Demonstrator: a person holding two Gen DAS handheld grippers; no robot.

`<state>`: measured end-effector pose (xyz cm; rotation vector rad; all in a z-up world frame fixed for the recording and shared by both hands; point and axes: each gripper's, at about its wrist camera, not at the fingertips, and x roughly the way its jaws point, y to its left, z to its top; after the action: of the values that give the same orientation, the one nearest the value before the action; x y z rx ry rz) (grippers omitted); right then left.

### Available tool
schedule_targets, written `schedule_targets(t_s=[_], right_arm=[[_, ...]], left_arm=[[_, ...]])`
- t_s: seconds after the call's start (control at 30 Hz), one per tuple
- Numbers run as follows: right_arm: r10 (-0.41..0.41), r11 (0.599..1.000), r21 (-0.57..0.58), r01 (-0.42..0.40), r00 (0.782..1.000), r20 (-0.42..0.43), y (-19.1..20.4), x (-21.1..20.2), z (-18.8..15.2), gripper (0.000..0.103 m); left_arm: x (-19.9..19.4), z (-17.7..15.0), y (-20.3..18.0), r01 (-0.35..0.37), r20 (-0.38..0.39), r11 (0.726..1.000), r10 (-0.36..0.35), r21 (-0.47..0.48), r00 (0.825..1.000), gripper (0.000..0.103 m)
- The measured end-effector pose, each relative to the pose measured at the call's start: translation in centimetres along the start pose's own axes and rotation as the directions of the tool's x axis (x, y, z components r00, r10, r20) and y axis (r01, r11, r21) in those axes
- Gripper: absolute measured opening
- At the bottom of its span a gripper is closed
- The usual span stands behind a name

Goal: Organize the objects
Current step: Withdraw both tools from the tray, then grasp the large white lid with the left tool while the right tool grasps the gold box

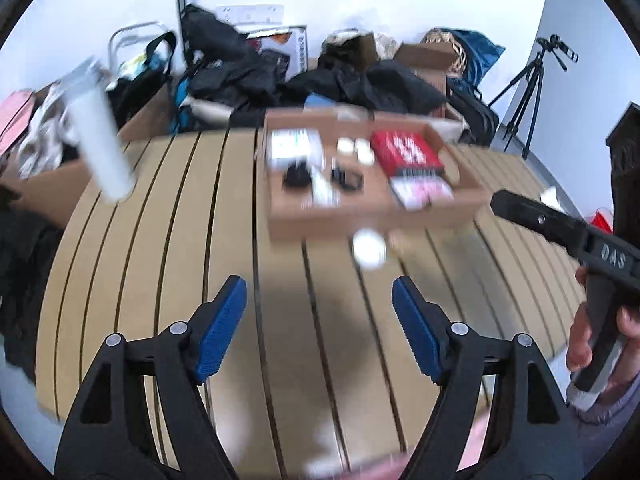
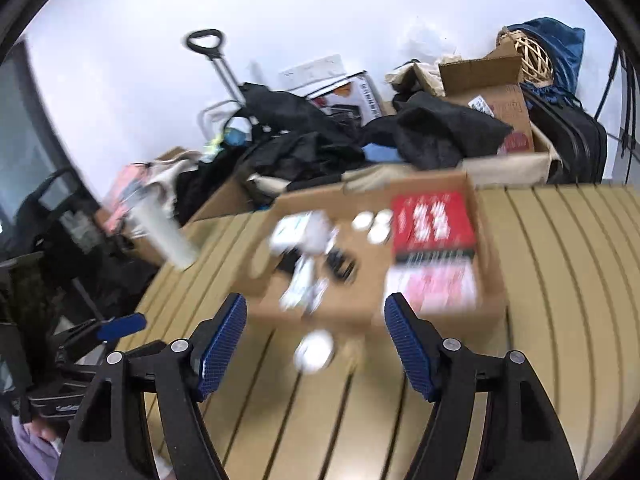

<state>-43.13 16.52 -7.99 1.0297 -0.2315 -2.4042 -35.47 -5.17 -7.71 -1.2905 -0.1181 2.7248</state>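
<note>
Both my claws hang spread and empty over the slatted table (image 1: 168, 240).

Ahead of my left claw (image 1: 319, 306) lies a small white round thing (image 1: 369, 249), blurred, just in front of the cardboard tray (image 1: 360, 216) holding a red box (image 1: 406, 152). My right claw (image 2: 316, 322) faces the same white piece (image 2: 314, 350), nearly between its tips. A white tube (image 1: 100, 136) stands far left.

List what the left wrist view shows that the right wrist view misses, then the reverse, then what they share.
Left wrist only: a camera tripod by the wall, and a hand gripping the other tool's handle.

Right wrist only: a black trolley handle against the wall.

Both: the open cardboard box with a red packet, a white round object on the slatted table before the box, and a white cylinder.
</note>
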Motion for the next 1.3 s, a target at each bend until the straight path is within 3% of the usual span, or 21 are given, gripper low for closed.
schedule_targets(t_s=[0.17, 0.37, 0.5, 0.57, 0.67, 0.83, 0.97, 1.07, 1.13, 1.2, 1.3], right_arm=[[0.027, 0.999, 0.028, -0.026, 0.999, -0.026, 1.3, -2.7, -8.4, 0.075], [0.034, 0.997, 0.073, -0.031, 0.999, -0.032, 0.6, -4.4, -12.3, 0.075], [0.012, 0.998, 0.061, -0.011, 1.0, -0.025, -0.2, -4.3, -11.5, 0.075], [-0.023, 0.999, 0.036, 0.025, 0.999, -0.047, -0.5, -3.2, -10.5, 0.066], [-0.067, 0.998, -0.022, 0.066, 0.997, -0.041, -1.0, -1.4, -9.2, 0.063], [-0.122, 0.99, -0.091, 0.11, 0.984, -0.131, -3.1, 4.8, -6.9, 0.053], [-0.122, 0.989, -0.101, 0.108, 0.982, -0.147, -4.7, 7.9, -4.9, 0.046], [-0.073, 0.994, -0.091, 0.059, 0.985, -0.154, -5.6, 9.0, -4.1, 0.046], [-0.069, 0.992, -0.115, 0.051, 0.984, -0.162, -5.3, 9.7, -4.2, 0.046], [-0.081, 0.988, -0.143, 0.056, 0.981, -0.175, -4.7, 10.7, -4.4, 0.048], [-0.145, 0.972, -0.21, 0.105, 0.972, -0.183, -3.6, 12.3, -4.6, 0.051]], left_arm=[[-1.6, -5.3, -0.8, 0.021, -0.017, 0.997, -0.022, -0.074, 1.0, 0.072], [-0.7, -5.8, -2.7, -0.033, -0.029, 0.999, 0.032, -0.035, 0.999, 0.072], [0.4, -5.2, -3.2, -0.02, -0.007, 0.999, 0.019, -0.031, 1.0, 0.072], [1.8, -4.8, -3.2, -0.007, -0.023, 1.0, 0.006, -0.025, 1.0, 0.072], [4.3, -3.6, -3.9, -0.02, -0.05, 0.999, 0.021, 0.027, 0.999, 0.072], [10.3, -0.5, -5.0, 0.029, -0.066, 0.992, -0.021, 0.126, 0.998, 0.072], [15.0, 2.0, -5.6, 0.019, -0.086, 0.982, -0.003, 0.19, 0.996, 0.07], [17.6, 3.1, -5.2, 0.043, -0.116, 0.982, -0.021, 0.186, 0.993, 0.056], [18.5, 2.9, -4.9, 0.08, -0.138, 0.98, -0.055, 0.18, 0.989, 0.036], [17.9, 2.5, -4.6, 0.089, -0.112, 0.977, -0.068, 0.195, 0.991, 0.037], [16.7, 1.8, -2.8, 0.102, -0.114, 0.987, -0.089, 0.121, 0.99, 0.037]])
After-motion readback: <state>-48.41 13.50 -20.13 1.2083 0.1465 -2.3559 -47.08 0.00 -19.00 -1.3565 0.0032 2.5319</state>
